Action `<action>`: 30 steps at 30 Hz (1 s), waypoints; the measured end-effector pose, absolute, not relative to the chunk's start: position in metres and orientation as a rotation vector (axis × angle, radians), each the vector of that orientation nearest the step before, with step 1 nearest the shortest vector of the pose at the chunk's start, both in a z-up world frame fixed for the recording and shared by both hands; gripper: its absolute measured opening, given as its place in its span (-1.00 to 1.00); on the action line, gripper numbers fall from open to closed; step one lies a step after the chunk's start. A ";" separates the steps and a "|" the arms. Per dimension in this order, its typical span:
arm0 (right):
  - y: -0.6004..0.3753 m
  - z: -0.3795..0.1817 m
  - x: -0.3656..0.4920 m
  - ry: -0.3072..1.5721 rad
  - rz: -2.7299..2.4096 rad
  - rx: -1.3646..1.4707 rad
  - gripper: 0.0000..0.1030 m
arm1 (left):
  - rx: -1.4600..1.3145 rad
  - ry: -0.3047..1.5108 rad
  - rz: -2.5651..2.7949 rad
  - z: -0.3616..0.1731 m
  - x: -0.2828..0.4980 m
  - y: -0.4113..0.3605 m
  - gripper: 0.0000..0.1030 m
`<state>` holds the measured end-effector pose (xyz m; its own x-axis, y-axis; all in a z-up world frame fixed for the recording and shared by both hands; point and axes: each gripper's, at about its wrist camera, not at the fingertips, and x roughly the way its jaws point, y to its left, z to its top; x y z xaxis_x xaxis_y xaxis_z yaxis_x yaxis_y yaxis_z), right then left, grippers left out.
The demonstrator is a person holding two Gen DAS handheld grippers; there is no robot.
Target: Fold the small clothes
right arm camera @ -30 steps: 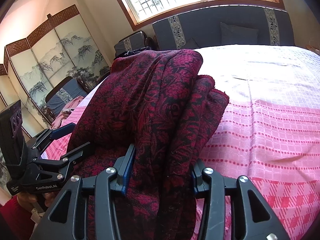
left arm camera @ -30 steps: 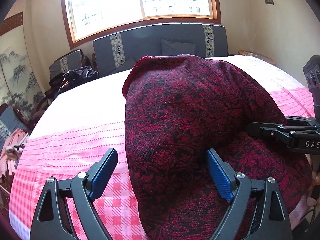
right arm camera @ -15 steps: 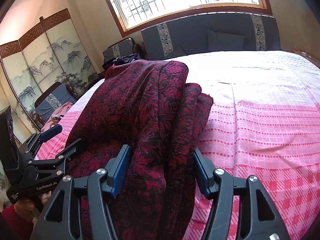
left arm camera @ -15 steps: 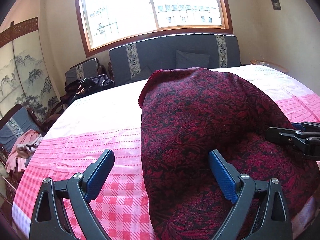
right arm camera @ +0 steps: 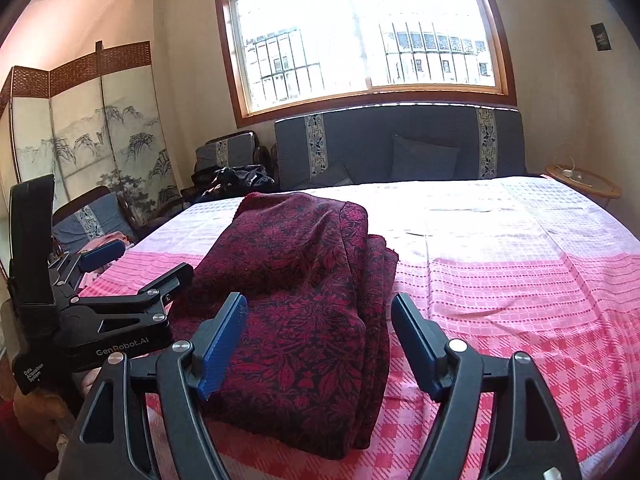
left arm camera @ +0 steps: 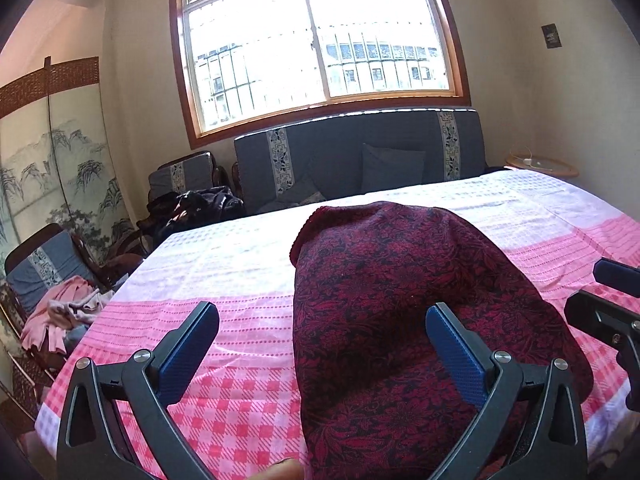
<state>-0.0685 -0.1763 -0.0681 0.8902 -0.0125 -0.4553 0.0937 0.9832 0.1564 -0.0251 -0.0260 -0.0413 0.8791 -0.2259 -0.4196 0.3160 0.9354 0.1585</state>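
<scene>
Both tongs stand with jaws spread wide and nothing clamped. Your left gripper straddles the left edge of the folded garment: its left pad rests over bare bedspread, its right pad over the cloth. Whether that pad touches the fabric cannot be told. Your right gripper is likewise agape, with the garment's near right portion between its fingers, neither pad pressing it. In the right wrist view, the left gripper appears at 9 o'clock, its near finger just beside the garment's left flank. The garment, dark red with a floral pattern, lies in a stacked fold on the pink checked bedspread, layered edges showing along its right side. At 12 o'clock, beyond the bed, a grey sofa sits under the window.
</scene>
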 end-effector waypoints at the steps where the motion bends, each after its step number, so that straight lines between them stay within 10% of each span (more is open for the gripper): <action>1: -0.176 -0.065 -0.072 0.459 -0.060 0.176 0.42 | 0.220 0.400 -0.291 -0.037 -0.029 -0.026 1.00; 30: -0.167 -0.059 -0.096 0.456 -0.037 0.166 0.50 | 0.144 0.455 -0.294 -0.017 -0.039 -0.027 1.00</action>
